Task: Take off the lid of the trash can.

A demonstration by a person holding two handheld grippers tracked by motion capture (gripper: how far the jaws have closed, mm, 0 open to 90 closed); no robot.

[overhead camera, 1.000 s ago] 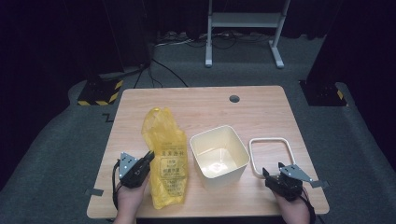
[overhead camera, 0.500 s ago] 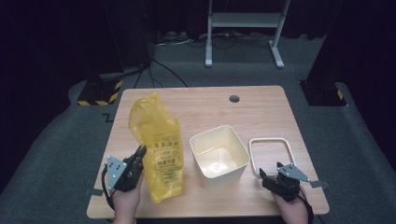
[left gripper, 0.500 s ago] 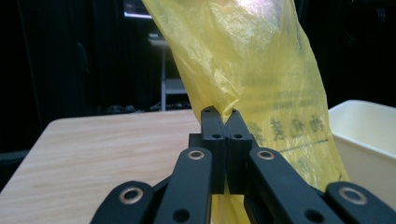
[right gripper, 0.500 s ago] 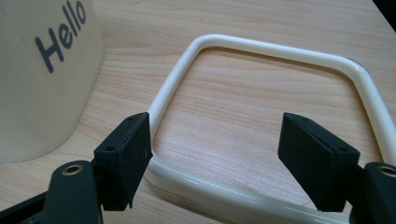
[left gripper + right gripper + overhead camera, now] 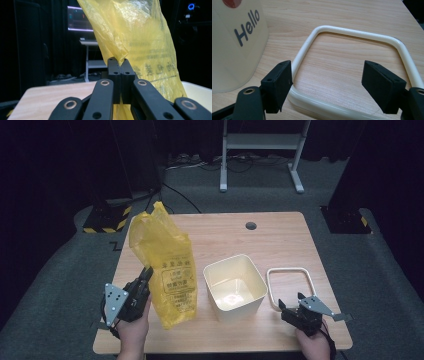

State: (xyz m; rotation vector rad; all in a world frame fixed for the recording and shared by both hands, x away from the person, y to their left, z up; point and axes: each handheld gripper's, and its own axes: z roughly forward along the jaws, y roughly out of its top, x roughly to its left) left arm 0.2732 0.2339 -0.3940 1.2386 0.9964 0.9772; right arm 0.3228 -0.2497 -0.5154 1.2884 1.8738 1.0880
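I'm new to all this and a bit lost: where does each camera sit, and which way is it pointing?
High view: above the person's side, facing forward and down on the table; forearms and both tools show.
Left gripper view: rides the left tool, facing along its shut jaws, which pinch the yellow bag.
Right gripper view: rides the right tool, facing between open jaws to the white ring.
Shared: the cream bin.

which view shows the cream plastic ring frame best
The right gripper view: the cream rounded-square plastic ring frame lies close up, flat on the wooden table. The high view shows it small, beside the cream bin.
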